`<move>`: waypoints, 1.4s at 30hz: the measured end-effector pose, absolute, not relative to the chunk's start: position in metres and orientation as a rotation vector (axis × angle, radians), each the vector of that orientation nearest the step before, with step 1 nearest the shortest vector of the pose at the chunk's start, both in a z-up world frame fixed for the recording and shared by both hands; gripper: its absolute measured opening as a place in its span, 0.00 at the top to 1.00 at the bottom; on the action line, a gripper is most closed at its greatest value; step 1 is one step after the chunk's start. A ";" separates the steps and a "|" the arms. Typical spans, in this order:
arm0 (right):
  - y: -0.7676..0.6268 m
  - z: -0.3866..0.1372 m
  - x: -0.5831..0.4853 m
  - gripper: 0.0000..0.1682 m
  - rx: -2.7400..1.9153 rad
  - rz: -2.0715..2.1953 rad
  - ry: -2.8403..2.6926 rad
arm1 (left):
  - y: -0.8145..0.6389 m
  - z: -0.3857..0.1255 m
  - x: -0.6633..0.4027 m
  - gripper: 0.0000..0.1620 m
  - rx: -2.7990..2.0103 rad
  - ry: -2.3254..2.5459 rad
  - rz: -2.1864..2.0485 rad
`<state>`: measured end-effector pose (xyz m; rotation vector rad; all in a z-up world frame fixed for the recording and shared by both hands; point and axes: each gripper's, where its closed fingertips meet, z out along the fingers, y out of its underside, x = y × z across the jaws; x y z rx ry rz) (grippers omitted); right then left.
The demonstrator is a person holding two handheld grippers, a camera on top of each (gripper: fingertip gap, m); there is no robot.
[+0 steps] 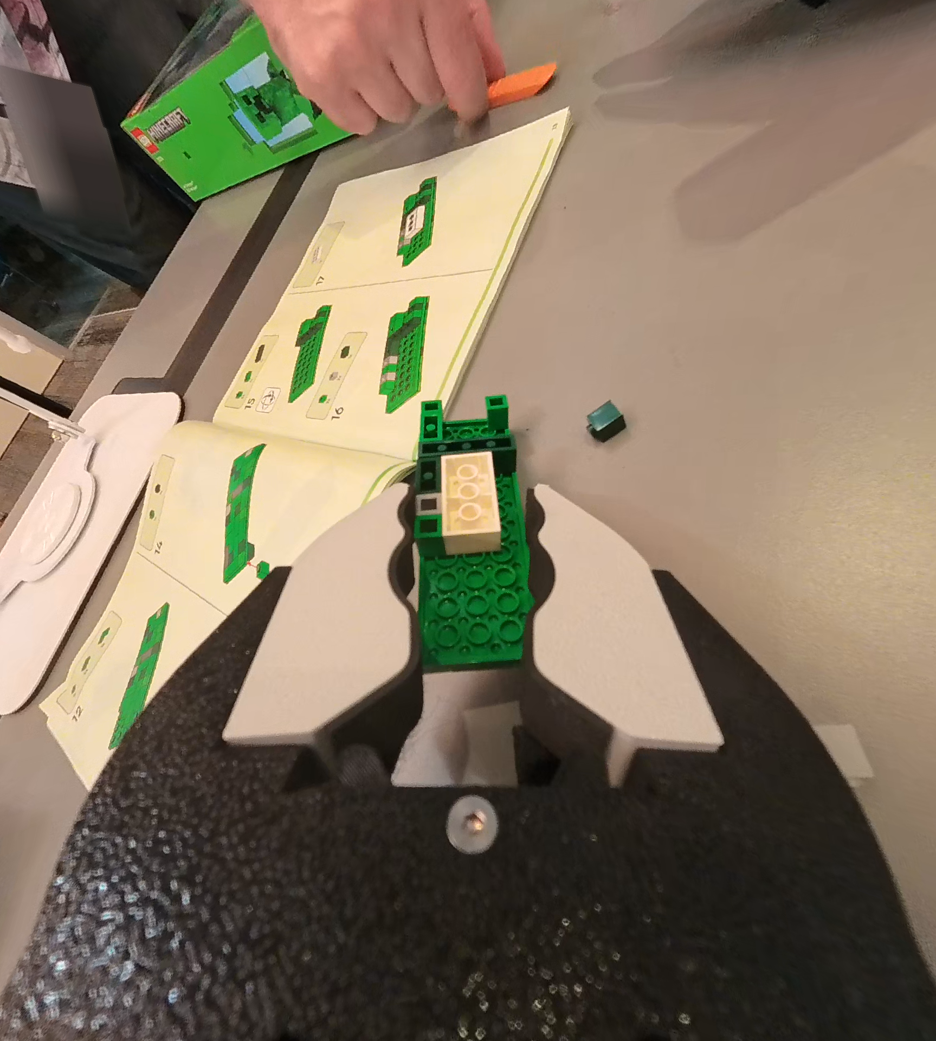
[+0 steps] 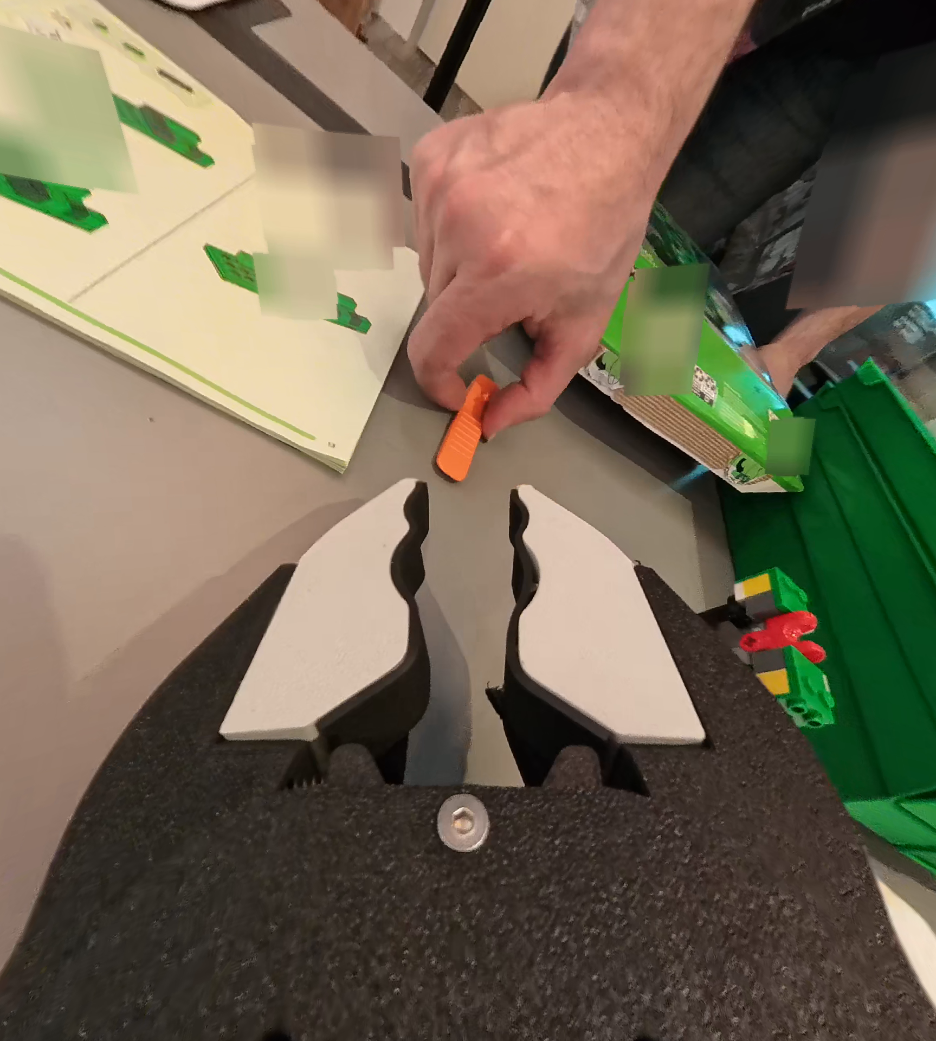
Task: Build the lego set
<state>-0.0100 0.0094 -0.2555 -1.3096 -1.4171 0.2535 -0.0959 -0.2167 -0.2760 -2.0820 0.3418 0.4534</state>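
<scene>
My left gripper [image 1: 474,495] is shut on a green lego plate assembly [image 1: 474,608], which carries a white brick [image 1: 468,501] and dark green bricks at its far end. A small dark teal brick [image 1: 606,421] lies loose on the grey table to its right. My right gripper [image 2: 468,490] is open and empty, just above the table. Right in front of it a person's hand [image 2: 522,242] pinches an orange brick separator [image 2: 462,431] that rests on the table. The separator [image 1: 522,84] and the hand [image 1: 386,56] also show far off in the left wrist view.
An open instruction booklet [image 1: 375,315] lies left of the assembly and shows in the right wrist view [image 2: 184,315]. A green set box [image 1: 217,129] stands at the table edge. A green bin [image 2: 876,619] and a small built lego piece [image 2: 781,642] sit right of my right gripper. A white mat [image 1: 54,546] lies at far left. Spacing between my two grippers at the tips: around 25 cm.
</scene>
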 end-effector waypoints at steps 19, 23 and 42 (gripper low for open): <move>-0.014 -0.246 -0.025 0.82 -1.455 0.495 -1.309 | -0.215 -0.276 -0.096 0.77 -2.080 0.341 0.452; -0.062 -0.234 -0.041 0.83 -1.252 0.742 -1.447 | -0.215 -0.276 -0.096 0.77 -2.079 0.346 0.451; -0.061 -0.248 -0.045 0.84 -1.212 0.524 -1.518 | -0.215 -0.276 -0.096 0.77 -2.081 0.344 0.447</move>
